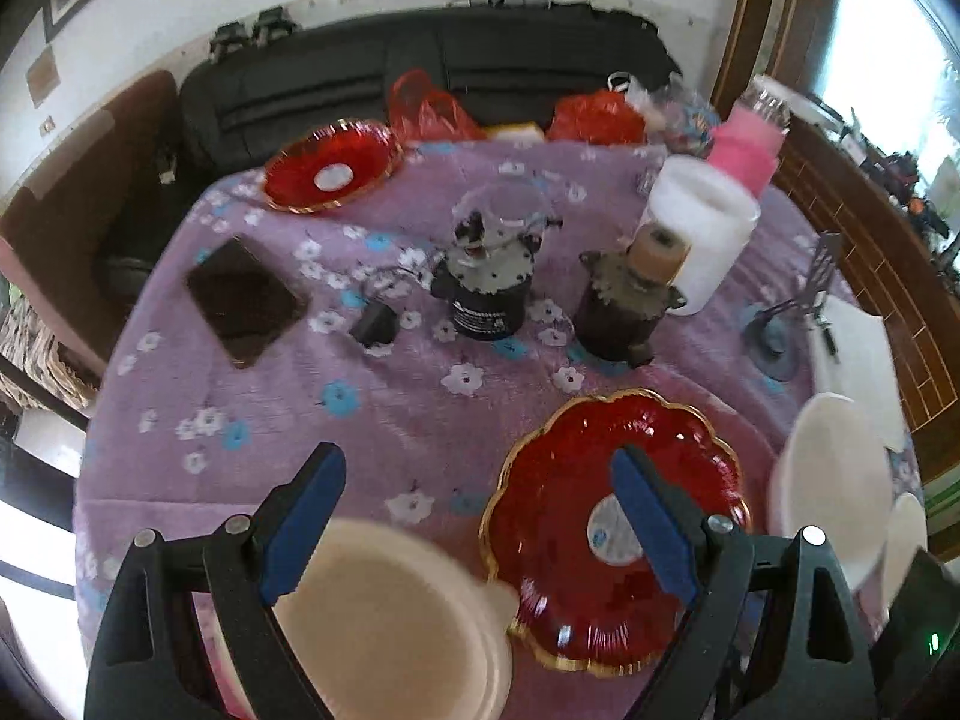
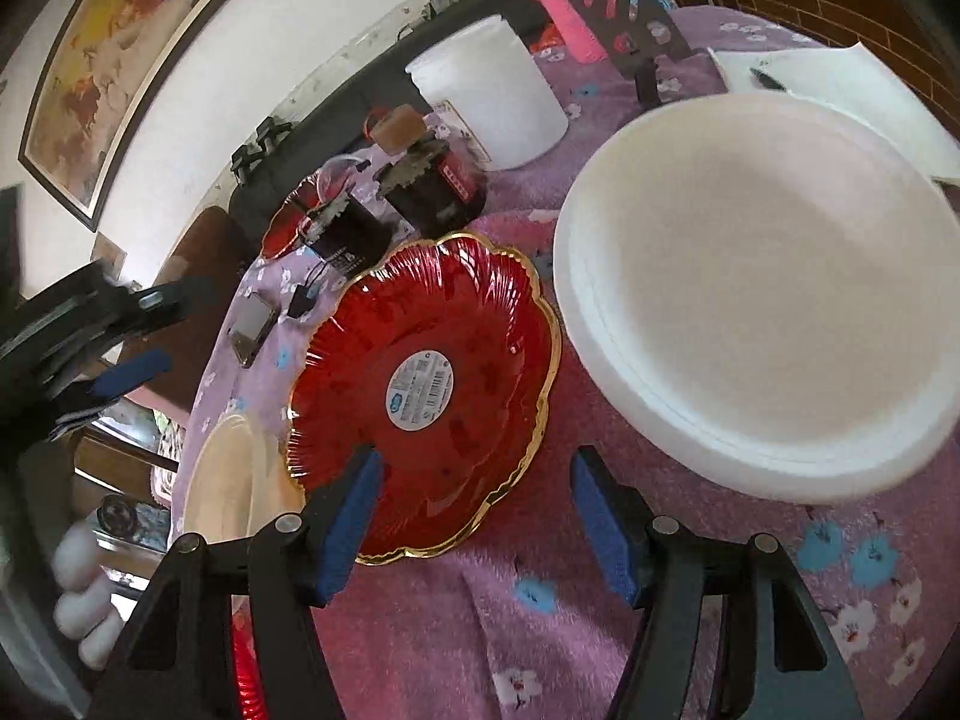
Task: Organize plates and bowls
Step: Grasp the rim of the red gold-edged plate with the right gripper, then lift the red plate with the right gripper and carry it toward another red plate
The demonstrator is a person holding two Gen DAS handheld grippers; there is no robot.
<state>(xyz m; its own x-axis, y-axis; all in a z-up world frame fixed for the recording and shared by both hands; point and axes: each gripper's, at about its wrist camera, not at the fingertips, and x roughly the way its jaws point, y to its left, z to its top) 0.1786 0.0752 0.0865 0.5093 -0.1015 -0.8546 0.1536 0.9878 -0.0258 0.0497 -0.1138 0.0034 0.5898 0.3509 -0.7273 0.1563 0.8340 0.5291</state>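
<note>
**Both grippers spread wide above a crowded purple table**

The cream plate [image 1: 390, 618] at the near table edge is blurred and partly covered by the left gripper [image 1: 480, 516], whose blue-padded jaws stand far apart and hold nothing. The white bowl [image 1: 834, 480] is cut by the frame's right side there; the right wrist view shows it whole, smooth and matte, a stack judging by its layered rim [image 2: 762, 300].

The right gripper [image 2: 474, 522] hangs with jaws apart, empty, over the near rim of the red scalloped plate [image 2: 426, 390], glassy, ribbed, gold-edged, with a round sticker in its middle. It lies between the cream plate and the white bowls on the fuzzy flowered tablecloth [image 2: 570, 630]. A second red plate [image 1: 333, 171] sits at the far edge. The snow globe [image 1: 495, 264] is too blurred to read.
</note>
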